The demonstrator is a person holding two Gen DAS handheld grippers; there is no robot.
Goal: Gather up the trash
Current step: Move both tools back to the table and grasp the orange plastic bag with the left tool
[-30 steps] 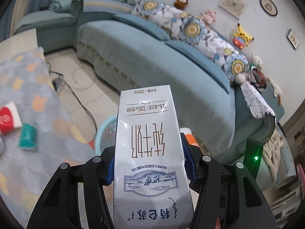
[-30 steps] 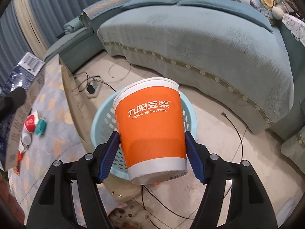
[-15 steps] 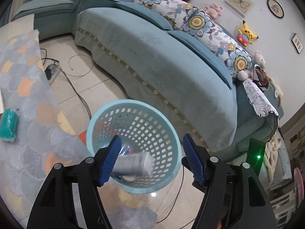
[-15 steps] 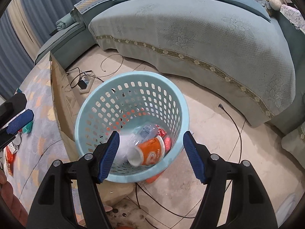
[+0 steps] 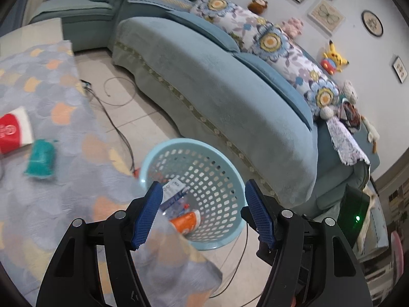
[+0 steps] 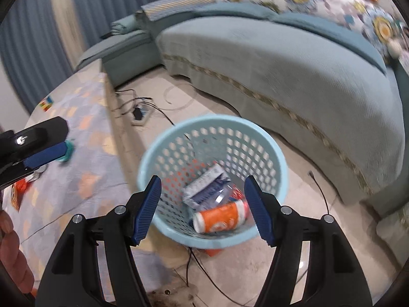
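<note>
A pale blue perforated basket (image 5: 190,142) (image 6: 212,119) stands on the floor beside the table. Inside it lie an orange paper cup (image 5: 185,223) (image 6: 221,216) on its side and a white and blue milk carton (image 5: 173,192) (image 6: 205,186). My left gripper (image 5: 203,183) is open above the basket's near edge, empty. My right gripper (image 6: 202,178) hangs over the basket, open, its jaws closing a little with nothing between them. The left gripper's blue pad (image 6: 43,156) shows at the far left of the right wrist view. A red and white pack (image 5: 14,130) and a teal item (image 5: 41,160) lie on the table.
The table wears a grey cloth with orange patches (image 5: 51,97). A long blue sofa (image 5: 217,81) curves behind the basket. Cables (image 5: 120,133) and a power strip (image 6: 139,113) lie on the tiled floor. A person's hand (image 6: 10,255) shows at the lower left.
Both grippers let go: the milk carton left the left jaws and the orange cup left the right jaws, and both now lie in the basket. Both views have shifted toward the table.
</note>
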